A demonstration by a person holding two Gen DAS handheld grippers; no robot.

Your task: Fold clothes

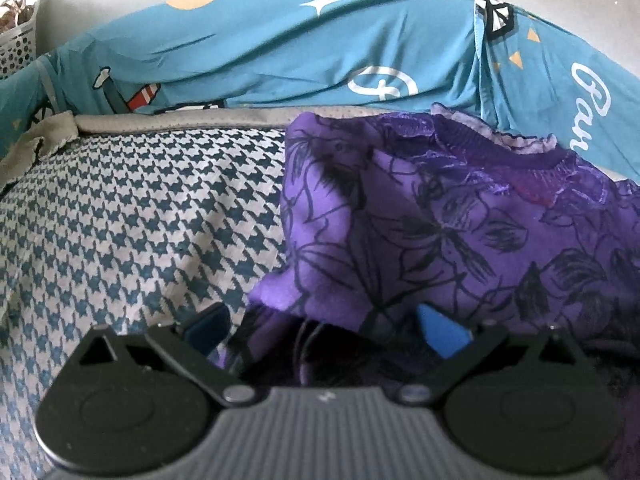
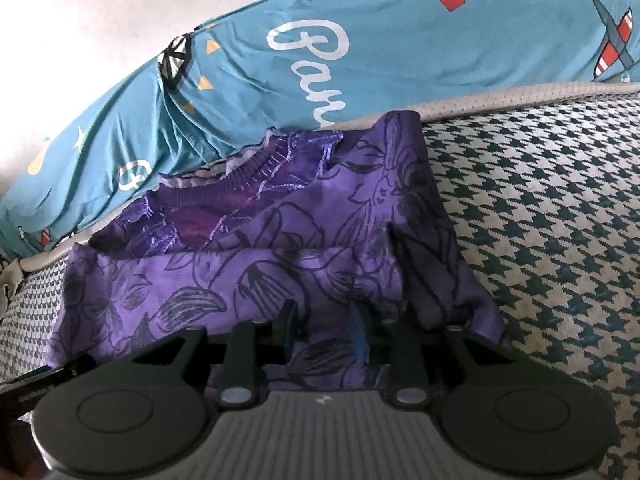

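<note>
The purple floral top [image 1: 460, 220] [image 2: 248, 248] lies crumpled on the houndstooth bedspread [image 1: 140, 208] [image 2: 540, 208], its long axis running side to side across both views, its ribbed neckline [image 1: 516, 148] [image 2: 224, 176] pointing away toward the teal printed sheet [image 1: 280, 52] [image 2: 360, 52] behind. The left gripper [image 1: 324, 328] stands wide, its fingers straddling the top's near hem. The right gripper [image 2: 326, 332] is narrowed onto a fold of the top's near edge. A white perforated basket [image 1: 16, 48] sits far left.
</note>
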